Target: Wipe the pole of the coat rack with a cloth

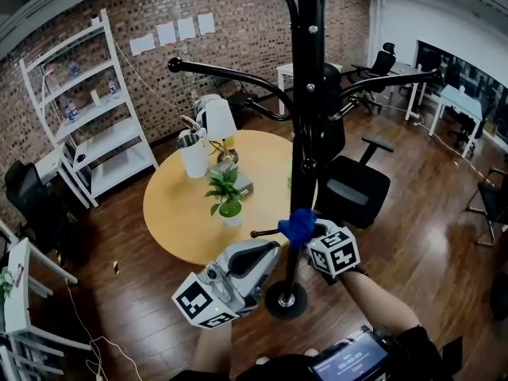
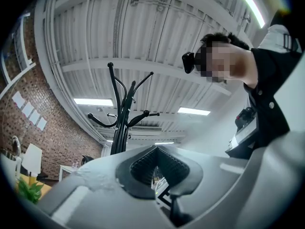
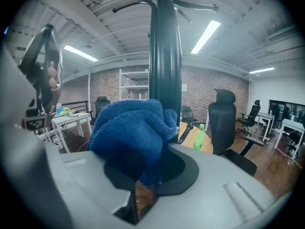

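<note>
Two grippers sit low by the tall black metal coat-rack pole (image 1: 306, 117). The right gripper (image 1: 311, 235) clamps a crumpled blue terry cloth (image 1: 298, 225) against the pole, above its round base (image 1: 286, 299) — the left gripper (image 1: 266, 254), jaws closed on nothing, is just beside it.

Three views, one pole (image 1: 306, 133)
Head view looks steeply down it; left gripper view tilts up, pole (image 2: 122, 128) distant; right gripper view faces it close.

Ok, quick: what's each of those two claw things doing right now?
Left gripper: closed, nothing between its jaws.
Right gripper: closed on the blue cloth, at the coat rack pole.
</note>
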Demonstrator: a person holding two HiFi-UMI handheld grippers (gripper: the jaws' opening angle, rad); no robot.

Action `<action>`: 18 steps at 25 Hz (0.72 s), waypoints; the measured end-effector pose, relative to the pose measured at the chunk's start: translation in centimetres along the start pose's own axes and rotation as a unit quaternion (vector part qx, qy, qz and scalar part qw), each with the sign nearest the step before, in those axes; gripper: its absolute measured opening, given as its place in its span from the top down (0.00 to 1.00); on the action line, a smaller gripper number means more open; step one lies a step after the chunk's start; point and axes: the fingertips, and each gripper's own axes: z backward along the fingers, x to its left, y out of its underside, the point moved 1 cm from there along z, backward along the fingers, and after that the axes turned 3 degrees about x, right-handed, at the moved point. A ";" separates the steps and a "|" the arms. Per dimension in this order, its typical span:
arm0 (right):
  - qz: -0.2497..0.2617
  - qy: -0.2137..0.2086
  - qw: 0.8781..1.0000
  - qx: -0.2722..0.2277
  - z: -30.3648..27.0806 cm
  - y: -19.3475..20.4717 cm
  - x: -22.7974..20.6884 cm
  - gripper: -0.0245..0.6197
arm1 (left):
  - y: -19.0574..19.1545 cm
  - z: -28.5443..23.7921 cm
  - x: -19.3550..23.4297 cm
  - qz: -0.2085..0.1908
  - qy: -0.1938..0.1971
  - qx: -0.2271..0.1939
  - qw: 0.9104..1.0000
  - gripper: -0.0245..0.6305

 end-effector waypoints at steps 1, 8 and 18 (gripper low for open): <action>-0.004 0.000 1.000 -0.008 0.3 -0.7 0.0 0.88 | 0.0 0.3 0.2 -0.004 -0.003 0.004 1.000 0.96; -0.006 0.000 0.994 -0.106 4.6 -9.7 -0.1 0.88 | -1.7 1.4 0.6 -0.012 0.008 -0.014 1.000 0.96; 0.012 0.047 0.968 -0.247 11.1 -22.2 0.2 0.88 | -4.6 1.9 0.9 -0.030 0.054 -0.025 0.998 0.96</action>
